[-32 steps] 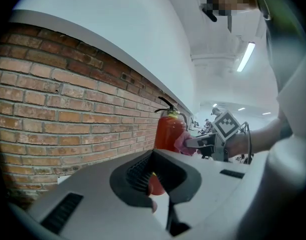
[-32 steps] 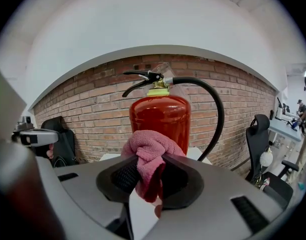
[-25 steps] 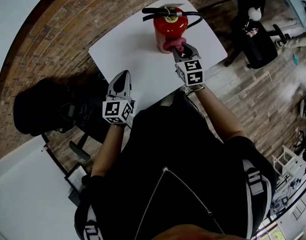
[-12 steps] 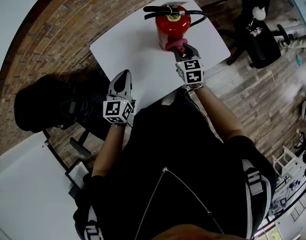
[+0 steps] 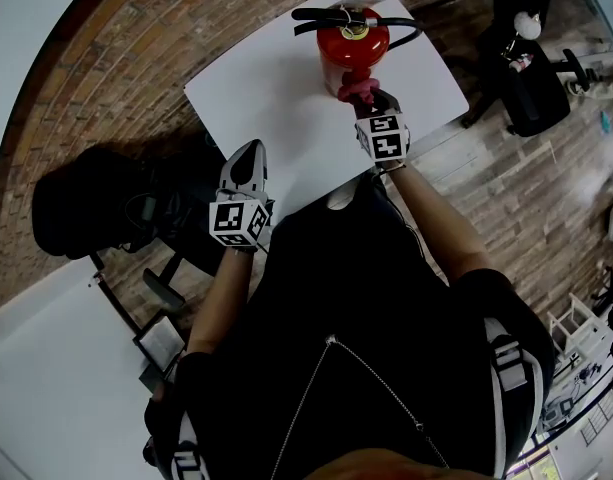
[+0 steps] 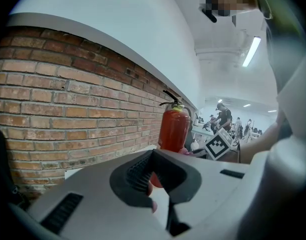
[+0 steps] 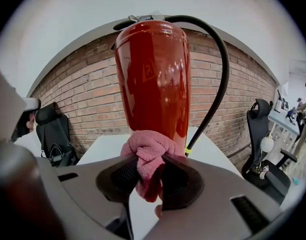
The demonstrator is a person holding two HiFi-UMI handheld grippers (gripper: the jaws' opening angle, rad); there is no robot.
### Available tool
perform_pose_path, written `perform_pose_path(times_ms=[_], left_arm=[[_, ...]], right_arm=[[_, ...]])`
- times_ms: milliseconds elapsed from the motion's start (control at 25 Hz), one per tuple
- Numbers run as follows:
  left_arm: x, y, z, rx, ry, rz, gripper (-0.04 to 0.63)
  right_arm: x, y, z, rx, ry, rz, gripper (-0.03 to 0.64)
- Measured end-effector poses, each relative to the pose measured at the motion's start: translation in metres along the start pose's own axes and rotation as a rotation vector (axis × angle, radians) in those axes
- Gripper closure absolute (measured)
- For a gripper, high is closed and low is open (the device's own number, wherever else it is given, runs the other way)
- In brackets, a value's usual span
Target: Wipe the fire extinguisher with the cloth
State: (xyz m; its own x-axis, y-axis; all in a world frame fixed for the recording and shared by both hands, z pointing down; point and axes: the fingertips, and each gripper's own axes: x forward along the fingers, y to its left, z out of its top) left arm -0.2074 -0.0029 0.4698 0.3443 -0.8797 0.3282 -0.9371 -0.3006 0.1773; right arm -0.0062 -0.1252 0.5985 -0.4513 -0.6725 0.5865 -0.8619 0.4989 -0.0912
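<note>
Right gripper (image 7: 144, 170) is clamping pink terry cloth (image 7: 149, 149) against glossy red cylindrical fire extinguisher (image 7: 153, 74), hiding its base; left gripper (image 6: 153, 156) is hovering, jaws together.

White desk (image 5: 256, 98) stands against a brick wall (image 5: 116, 68). Black office chair (image 5: 531, 78) to its right on the wood floor (image 5: 546, 198). Second black chair (image 5: 81, 213) to its left.

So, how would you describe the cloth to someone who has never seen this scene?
Find the white table; a red fire extinguisher stands on it. Against its near side, pinched in the right tool, is the cloth: the only pink, crumpled thing there.
</note>
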Motion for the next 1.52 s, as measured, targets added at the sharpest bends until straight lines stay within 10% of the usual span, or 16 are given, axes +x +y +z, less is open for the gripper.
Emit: perform_pose_path(times_ms=[1520], left_arm=[[-0.017, 0.016, -0.018, -0.016, 0.056, 0.082, 0.578]], right_arm=[[0.083, -0.013, -0.104, -0.007, 0.147, 0.023, 0.500]])
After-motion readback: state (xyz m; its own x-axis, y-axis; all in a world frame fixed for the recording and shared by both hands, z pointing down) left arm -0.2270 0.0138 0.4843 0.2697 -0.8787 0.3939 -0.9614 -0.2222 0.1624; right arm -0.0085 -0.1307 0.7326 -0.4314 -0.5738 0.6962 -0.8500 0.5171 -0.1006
